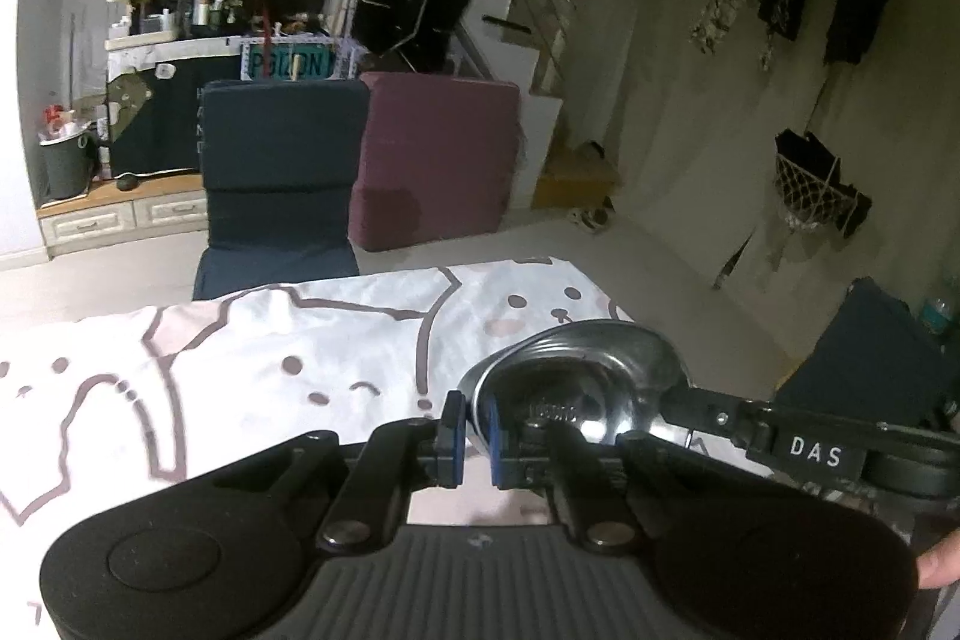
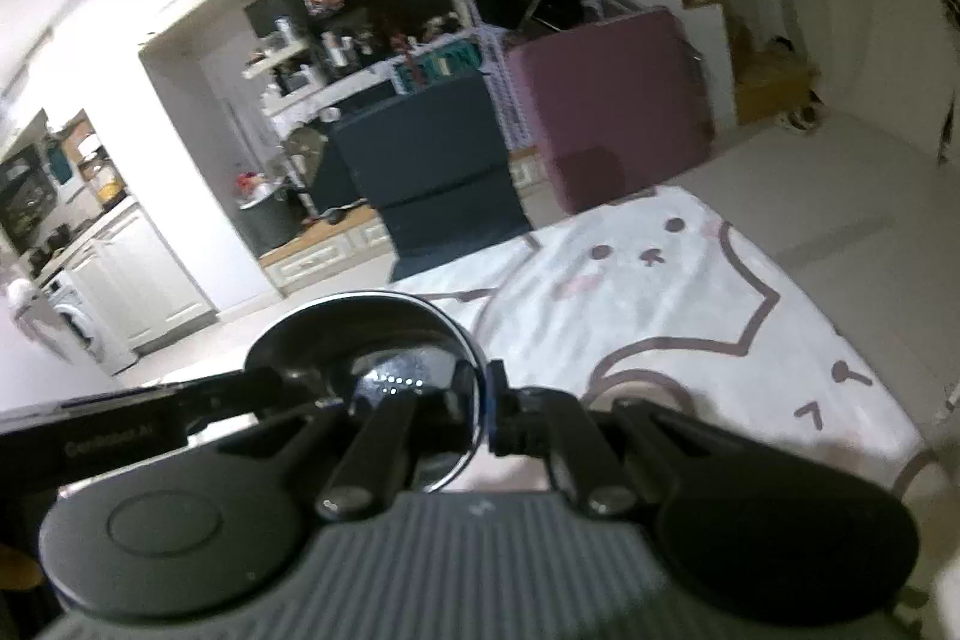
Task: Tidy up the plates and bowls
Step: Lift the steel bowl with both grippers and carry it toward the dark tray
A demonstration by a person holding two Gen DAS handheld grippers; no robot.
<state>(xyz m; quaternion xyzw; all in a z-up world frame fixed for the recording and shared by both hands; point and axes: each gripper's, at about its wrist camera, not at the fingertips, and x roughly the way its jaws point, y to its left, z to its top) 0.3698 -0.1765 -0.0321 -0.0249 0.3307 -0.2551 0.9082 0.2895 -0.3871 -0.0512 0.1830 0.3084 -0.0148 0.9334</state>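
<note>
Main worry here is the steel bowl (image 1: 576, 370) slipping. It's polished metal and each set of tongs only has it by a thin bit of rim, so if the person's two hands drift apart, twist differently, or tip too far, the rim could slide right out of the pads and the bowl would drop onto the cat-print cloth (image 1: 240, 358) covering the tabletop below. A pinch on a curved rim like that probably won't forgive much wobble. Also possible: one side lets go first and the bowl swings on the other grip.

The left tongs (image 1: 474, 436) are pretty much fully together, clamped on the bowl's rim, which sits between the blue pads (image 1: 454, 433). The bowl spreads out ahead and to the right of them, and it looks lifted clear of the cloth.

The right tongs (image 2: 480, 415) are squeezed together too, pinching the other side of the rim, with the bowl (image 2: 384, 370) ahead and to their left. That view is blurry, so the pad contact isn't crisp, but the rim runs right between the fingers.

From the left view, the other tool reaches in from the right and meets the bowl's far edge. No plates in sight in either view.
</note>
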